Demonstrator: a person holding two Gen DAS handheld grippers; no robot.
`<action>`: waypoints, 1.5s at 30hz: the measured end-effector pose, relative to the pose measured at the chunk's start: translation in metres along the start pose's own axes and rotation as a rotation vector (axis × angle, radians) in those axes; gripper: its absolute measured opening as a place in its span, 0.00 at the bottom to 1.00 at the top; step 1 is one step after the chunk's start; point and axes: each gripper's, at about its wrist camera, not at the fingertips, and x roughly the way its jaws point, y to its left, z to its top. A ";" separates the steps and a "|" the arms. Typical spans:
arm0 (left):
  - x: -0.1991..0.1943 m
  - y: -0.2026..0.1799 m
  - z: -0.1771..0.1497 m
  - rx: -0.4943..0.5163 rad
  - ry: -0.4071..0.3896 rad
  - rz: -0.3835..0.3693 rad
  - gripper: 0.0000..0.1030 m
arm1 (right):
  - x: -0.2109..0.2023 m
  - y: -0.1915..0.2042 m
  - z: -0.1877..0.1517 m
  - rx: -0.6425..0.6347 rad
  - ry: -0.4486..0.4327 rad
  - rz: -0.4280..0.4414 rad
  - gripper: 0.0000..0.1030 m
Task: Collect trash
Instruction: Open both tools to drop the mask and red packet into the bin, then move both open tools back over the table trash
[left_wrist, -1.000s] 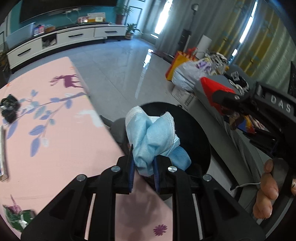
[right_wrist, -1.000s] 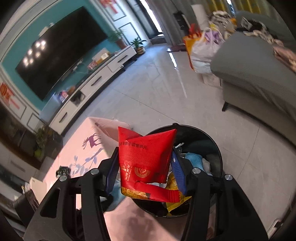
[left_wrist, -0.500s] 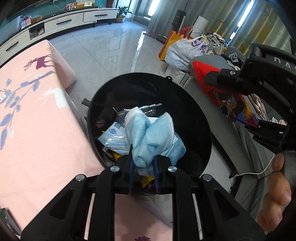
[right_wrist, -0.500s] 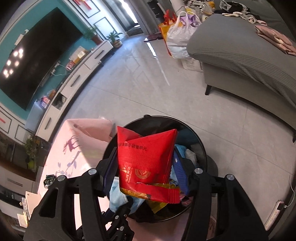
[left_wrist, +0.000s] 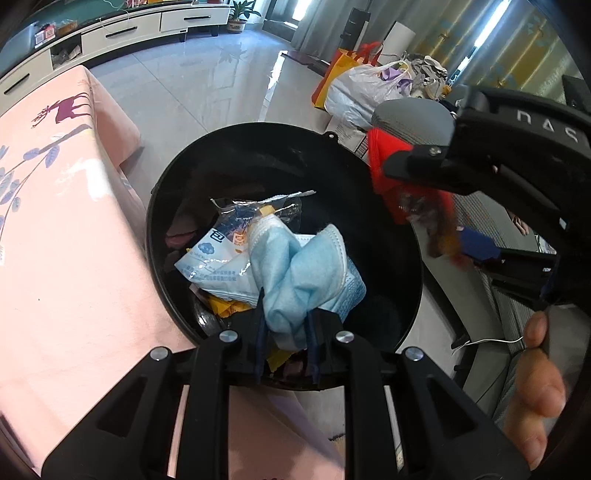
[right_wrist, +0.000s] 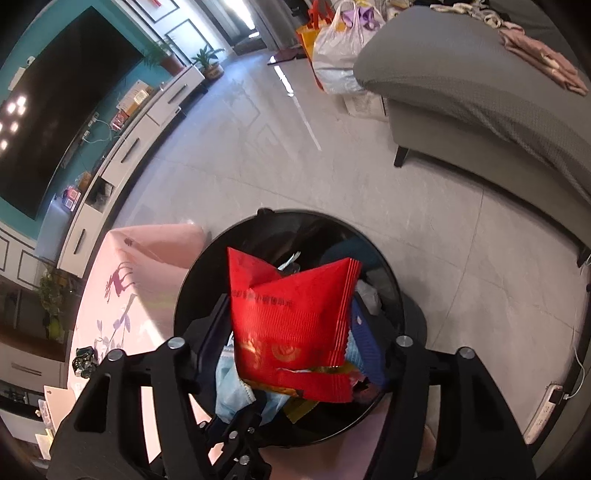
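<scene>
the pink table (left_wrist: 74, 258) runs along the left, and the black bin (left_wrist: 170, 206) stands just beside its edge, already holding wrappers, with both grippers poised over its mouth. the right gripper (right_wrist: 291, 339) has the red packet (right_wrist: 291, 321) between its jaws, which are opening; the packet stands upright, long axis up and down, its lower edge hanging over the bin's inside, so it looks set to fall straight in. the left gripper (left_wrist: 284, 325) has the blue mask (left_wrist: 306, 277) bunched between its jaws, which are also opening, though the pads look as if they are touching the cloth on both sides. the mask lies ahead of the fingers, over the near part of the bin. the drop turns on this: each piece sits above the opening, not the rim or table, so letting go should be enough
</scene>
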 end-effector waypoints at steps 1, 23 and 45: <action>0.000 0.000 0.000 -0.003 0.000 -0.004 0.26 | 0.000 0.000 0.000 0.000 0.004 -0.001 0.66; -0.193 0.153 -0.043 -0.261 -0.301 0.256 0.97 | -0.056 0.099 -0.036 -0.294 -0.153 0.067 0.96; -0.303 0.396 -0.172 -0.730 -0.266 0.652 0.97 | 0.002 0.289 -0.285 -1.143 0.220 0.313 0.96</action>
